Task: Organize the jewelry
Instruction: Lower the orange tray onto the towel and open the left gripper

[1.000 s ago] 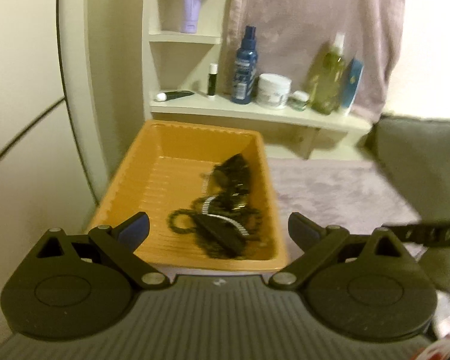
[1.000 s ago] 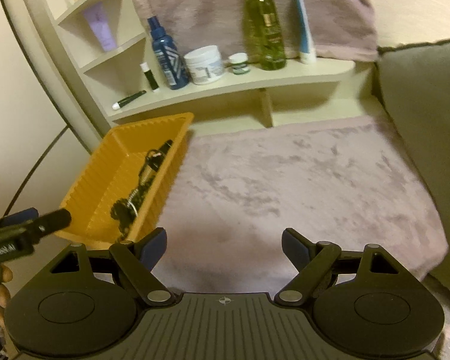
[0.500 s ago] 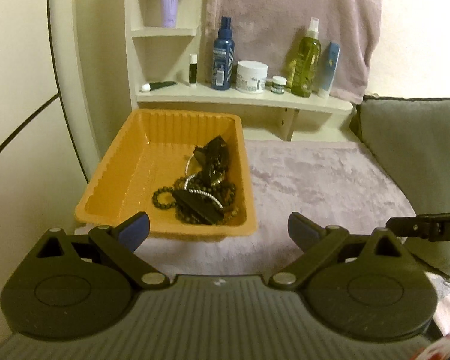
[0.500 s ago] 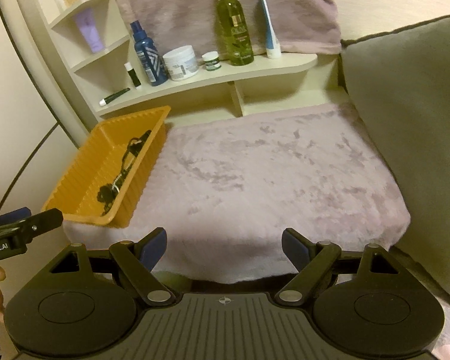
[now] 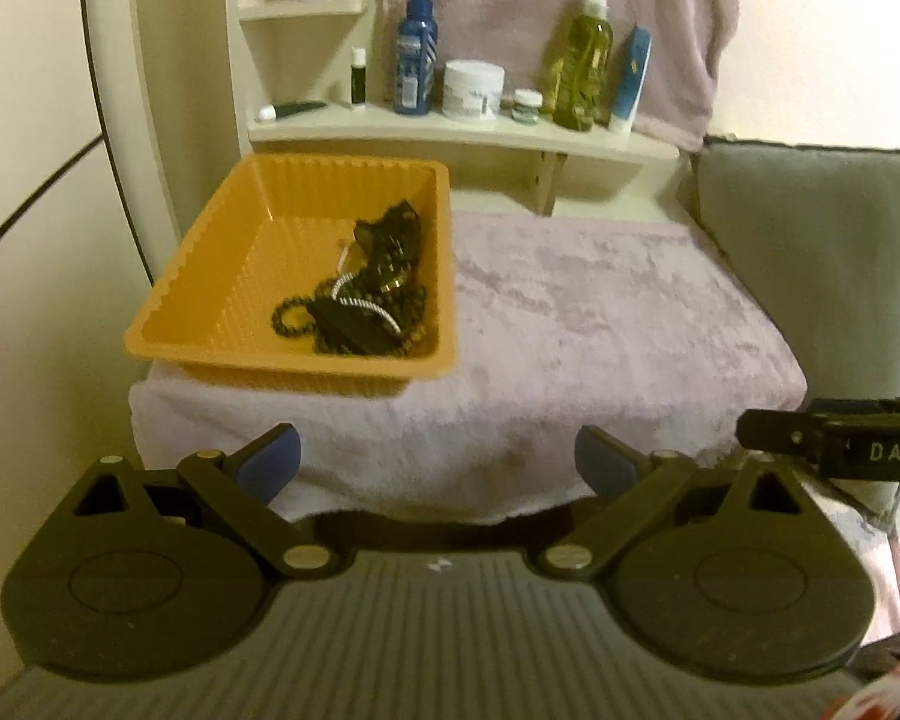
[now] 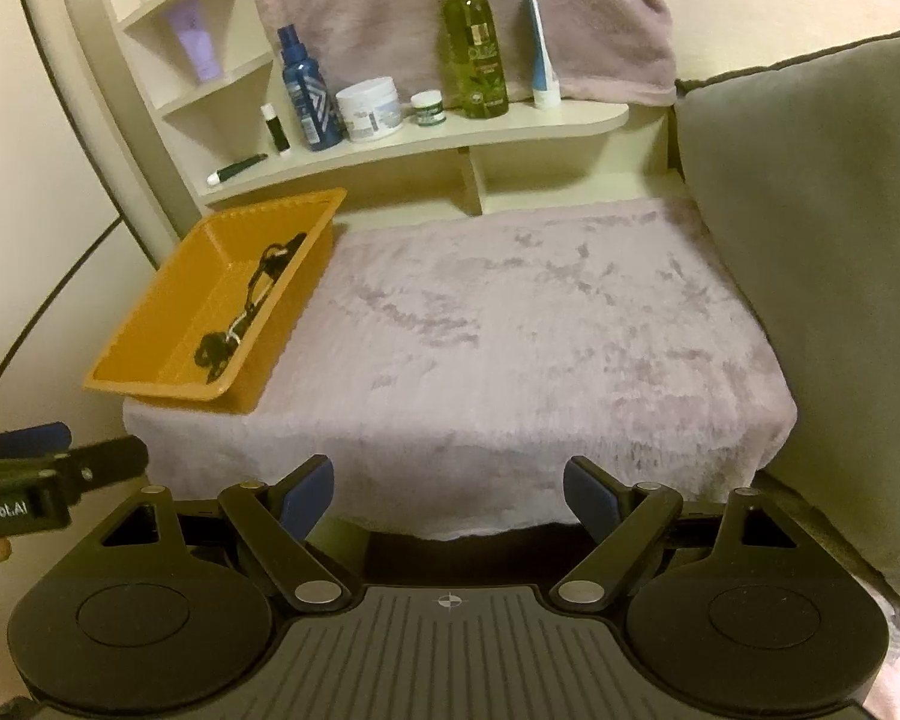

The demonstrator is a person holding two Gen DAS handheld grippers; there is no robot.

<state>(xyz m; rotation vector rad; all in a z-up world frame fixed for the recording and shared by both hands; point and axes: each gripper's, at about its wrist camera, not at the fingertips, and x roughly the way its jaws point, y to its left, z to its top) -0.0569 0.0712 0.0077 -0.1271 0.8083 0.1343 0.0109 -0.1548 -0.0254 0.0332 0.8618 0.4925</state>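
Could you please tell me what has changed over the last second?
Both grippers, left and right, have drawn back from the orange tray, which now looks smaller and farther off. Nothing was grasped or released; both stay open and empty. The jewelry lies unmoved in the tray.

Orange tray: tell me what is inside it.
The orange tray holds a tangled heap of dark jewelry toward its right side: dark bead strands, a white-and-silver band and flat black pieces. The rest of its floor is bare. Whatever lies under the heap is covered.
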